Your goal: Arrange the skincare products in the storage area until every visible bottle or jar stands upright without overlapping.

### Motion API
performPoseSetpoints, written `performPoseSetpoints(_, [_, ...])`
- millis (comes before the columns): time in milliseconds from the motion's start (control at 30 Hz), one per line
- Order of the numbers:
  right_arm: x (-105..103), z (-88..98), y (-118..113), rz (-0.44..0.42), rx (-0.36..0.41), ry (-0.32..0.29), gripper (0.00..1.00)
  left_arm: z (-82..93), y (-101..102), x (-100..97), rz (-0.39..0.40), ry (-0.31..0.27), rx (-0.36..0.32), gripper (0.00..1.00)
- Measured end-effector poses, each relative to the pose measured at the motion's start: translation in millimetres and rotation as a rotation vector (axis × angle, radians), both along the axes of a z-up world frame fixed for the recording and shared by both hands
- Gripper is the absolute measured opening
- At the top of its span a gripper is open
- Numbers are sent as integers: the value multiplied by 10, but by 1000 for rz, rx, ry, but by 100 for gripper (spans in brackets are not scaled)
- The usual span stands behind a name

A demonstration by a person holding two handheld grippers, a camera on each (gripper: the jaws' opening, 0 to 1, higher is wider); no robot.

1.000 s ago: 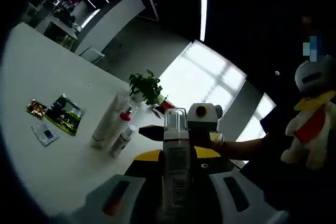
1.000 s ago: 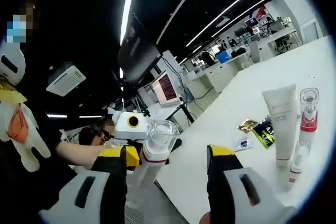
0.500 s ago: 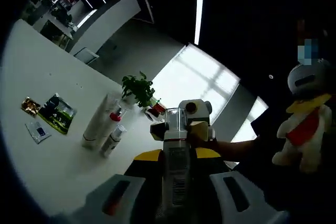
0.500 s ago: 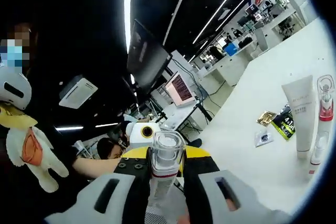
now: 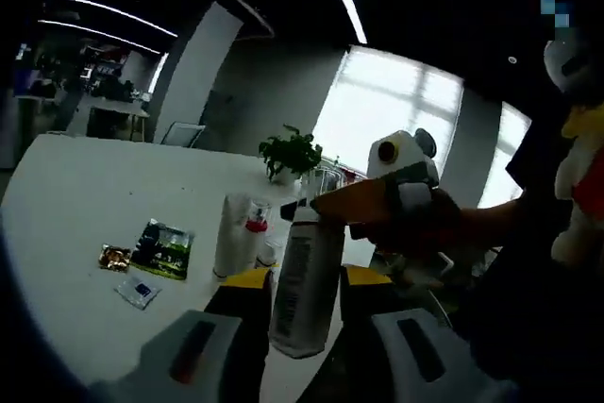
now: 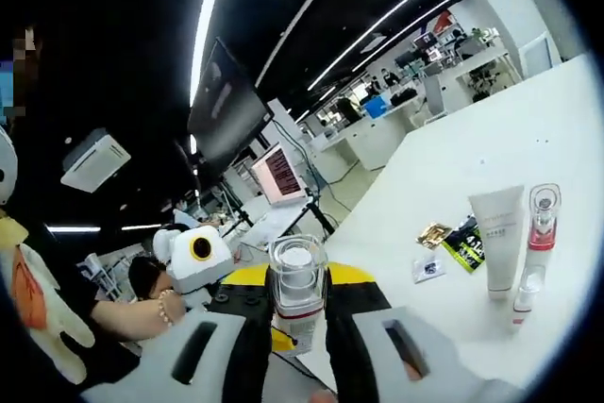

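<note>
A white pump bottle with a clear cap and red collar hangs in the air off the table's edge. My right gripper is shut on its cap end; in the left gripper view it reaches in from the right. The bottle's body leans between the jaws of my left gripper, which stand slightly apart beside it, and its base shows free. On the table stand a white tube, a red-collared pump bottle and a small bottle.
On the white table lie a green sachet, a gold one and a small blue-marked one. A potted plant stands at its far edge. A person's hand is at the left.
The right gripper closed on the bottle's cap. The left jaws have eased apart, and the bottle has slid forward out of them and tilted. Both cameras swung.
</note>
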State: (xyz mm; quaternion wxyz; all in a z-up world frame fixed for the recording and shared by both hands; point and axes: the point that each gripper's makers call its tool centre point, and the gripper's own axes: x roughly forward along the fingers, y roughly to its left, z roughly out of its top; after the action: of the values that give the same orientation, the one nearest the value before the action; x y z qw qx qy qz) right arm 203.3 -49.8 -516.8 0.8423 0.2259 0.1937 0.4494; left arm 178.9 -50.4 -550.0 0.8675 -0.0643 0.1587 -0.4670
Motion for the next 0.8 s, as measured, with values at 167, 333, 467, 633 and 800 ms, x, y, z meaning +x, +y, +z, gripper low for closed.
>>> performPoseSetpoints(167, [42,-79,-44,-87,-45,72,20,-10,14,51,161,-233,383,28])
performPoseSetpoints(333, [25,-175,-24,-165,-22,175,20,38,41,56,224,-357,526,25])
performPoseSetpoints(467, [36,-216,-43,-193,-5,219,20,-48,67,66,242,-349,589,25])
performPoseSetpoints(633, [18,-216,-44,-197,-14,213,20,-77,105,76,254,-279,538,23])
performPoseSetpoints(800, [-79,-81,-10,-62,-61,16,20,-65,53,16,181,-129,302,22])
